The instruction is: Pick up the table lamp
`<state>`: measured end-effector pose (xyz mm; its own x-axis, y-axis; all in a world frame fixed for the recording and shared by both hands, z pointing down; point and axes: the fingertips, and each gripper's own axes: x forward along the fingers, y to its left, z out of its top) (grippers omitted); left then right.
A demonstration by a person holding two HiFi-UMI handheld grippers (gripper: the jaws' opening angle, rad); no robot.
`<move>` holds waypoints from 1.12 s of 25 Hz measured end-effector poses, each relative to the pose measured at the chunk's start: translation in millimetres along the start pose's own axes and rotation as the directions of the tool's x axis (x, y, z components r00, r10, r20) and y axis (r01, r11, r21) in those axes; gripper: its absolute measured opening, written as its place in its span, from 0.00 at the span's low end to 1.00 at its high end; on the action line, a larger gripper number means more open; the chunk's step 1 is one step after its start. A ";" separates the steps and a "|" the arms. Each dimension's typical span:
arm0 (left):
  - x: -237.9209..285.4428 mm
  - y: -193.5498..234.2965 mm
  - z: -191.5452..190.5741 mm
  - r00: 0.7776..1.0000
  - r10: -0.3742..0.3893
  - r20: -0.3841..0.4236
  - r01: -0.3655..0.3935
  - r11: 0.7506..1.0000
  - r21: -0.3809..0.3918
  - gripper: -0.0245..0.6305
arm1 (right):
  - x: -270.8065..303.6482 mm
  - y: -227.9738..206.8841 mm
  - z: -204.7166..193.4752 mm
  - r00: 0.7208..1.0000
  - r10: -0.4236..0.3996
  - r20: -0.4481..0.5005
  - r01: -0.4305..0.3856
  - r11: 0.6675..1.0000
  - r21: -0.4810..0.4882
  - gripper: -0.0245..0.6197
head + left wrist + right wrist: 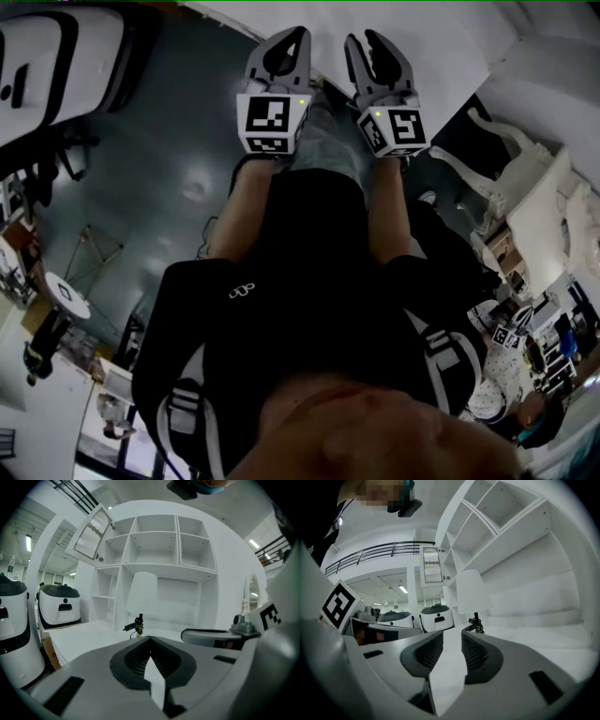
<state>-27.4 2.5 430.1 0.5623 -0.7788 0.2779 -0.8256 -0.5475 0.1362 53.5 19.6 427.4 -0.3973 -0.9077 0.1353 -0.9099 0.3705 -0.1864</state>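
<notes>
**Inspector:** Start at the left. How does the left gripper stand?

**Assistant:** The left gripper has its jaws pressed together at the tips, with nothing between them. In its view, two white machines with dark tops stand at the far left edge, beside the table.

**Inspector:** And where is the lamp?

**Assistant:** The lamp is at the centre of that view. It stands upright on the white table in front of the open shelf unit. It has a white shade on a thin black stem. It lies beyond the jaw tips and neither gripper touches it.

**Inspector:** And the right side?

**Assistant:** The right gripper has its jaws spread, with a clear gap showing only bare table. In its view the lamp stands just right of centre, above the right-hand jaw. In the head view the two grippers sit side by side at the upper centre.
</notes>
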 end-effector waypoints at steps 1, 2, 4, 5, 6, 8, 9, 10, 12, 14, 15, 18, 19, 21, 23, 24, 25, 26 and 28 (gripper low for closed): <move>6.6 2.2 0.0 1.000 0.000 -0.007 0.000 1.000 0.000 0.05 | 7.3 -4.1 -0.3 1.000 0.004 -0.002 -0.004 1.000 0.002 0.22; 12.6 5.0 -0.8 1.000 0.001 -0.015 -0.001 1.000 -0.002 0.05 | 14.3 -7.4 -1.1 1.000 0.008 -0.006 -0.008 1.000 0.005 0.23; 24.1 12.2 -4.3 0.999 0.007 -0.035 -0.007 1.000 -0.008 0.05 | 27.8 -13.9 -6.8 1.000 0.017 -0.022 -0.016 1.000 0.009 0.25; 30.1 16.1 -6.0 0.999 0.010 -0.043 -0.010 1.000 -0.011 0.05 | 34.4 -18.0 -11.2 0.999 0.021 -0.029 -0.020 1.000 0.011 0.26; 36.0 19.6 -7.1 0.999 0.013 -0.048 -0.014 1.000 -0.013 0.05 | 40.9 -22.5 -15.3 0.999 0.025 -0.034 -0.025 1.000 0.012 0.27; 47.3 25.2 -8.5 0.998 0.018 -0.057 -0.019 1.000 -0.016 0.05 | 54.1 -31.9 -21.7 0.999 0.034 -0.042 -0.034 0.999 0.010 0.29; 52.7 27.9 -9.0 0.998 0.021 -0.063 -0.022 1.000 -0.016 0.05 | 61.2 -36.7 -24.2 0.998 0.038 -0.045 -0.037 0.999 0.009 0.29; 58.1 31.0 -9.3 0.997 0.024 -0.069 -0.025 1.000 -0.016 0.05 | 68.8 -41.4 -26.1 0.998 0.040 -0.049 -0.040 0.999 0.008 0.30; 68.2 37.3 -10.7 0.996 0.029 -0.087 -0.031 0.999 -0.017 0.05 | 83.5 -51.0 -30.0 0.998 0.041 -0.055 -0.040 0.999 0.016 0.30; 77.2 42.9 -12.5 0.994 0.035 -0.104 -0.037 0.999 -0.018 0.05 | 96.7 -61.0 -34.5 0.998 0.039 -0.059 -0.037 0.999 0.023 0.30; 81.5 45.7 -12.8 0.993 0.039 -0.111 -0.041 0.999 -0.016 0.05 | 103.5 -65.6 -36.2 0.997 0.040 -0.060 -0.038 0.999 0.021 0.30; 93.7 54.6 -13.1 0.989 0.049 -0.142 -0.050 0.999 -0.004 0.05 | 124.8 -77.1 -40.6 0.997 0.046 -0.070 -0.045 0.999 0.012 0.31; 97.5 57.6 -12.7 0.987 0.053 -0.150 -0.053 0.999 -0.001 0.05 | 131.8 -80.2 -41.6 0.996 0.047 -0.074 -0.047 0.999 0.009 0.32; 104.6 62.5 -9.8 0.986 0.059 -0.158 -0.059 0.998 0.004 0.05 | 145.5 -85.3 -43.3 0.995 0.052 -0.079 -0.052 0.999 0.000 0.33; 110.4 66.6 -5.9 0.985 0.066 -0.158 -0.065 0.998 0.010 0.05 | 159.2 -89.7 -45.1 0.995 0.057 -0.082 -0.058 0.998 -0.008 0.35; 112.4 68.9 -4.0 0.985 0.070 -0.158 -0.069 0.998 0.011 0.05 | 165.8 -91.5 -45.9 0.995 0.059 -0.082 -0.060 0.998 -0.012 0.37; 113.9 71.4 -2.4 0.985 0.074 -0.159 -0.073 0.997 0.013 0.05 | 171.9 -93.4 -46.8 0.995 0.060 -0.083 -0.061 0.998 -0.015 0.38; 115.4 73.8 -1.3 0.984 0.078 -0.160 -0.077 0.997 0.015 0.05 | 177.3 -95.5 -47.7 0.995 0.059 -0.083 -0.061 0.998 -0.019 0.38; 118.1 76.2 -1.2 0.982 0.084 -0.168 -0.082 0.996 0.020 0.05 | 185.3 -100.2 -50.0 0.995 0.057 -0.087 -0.060 0.998 -0.033 0.39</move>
<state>-23.9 -130.9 474.5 0.4752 -0.7597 0.4439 -0.8678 -0.4881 0.0935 65.1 -175.8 519.8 -0.4571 -0.8645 0.2090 -0.8880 0.4303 -0.1620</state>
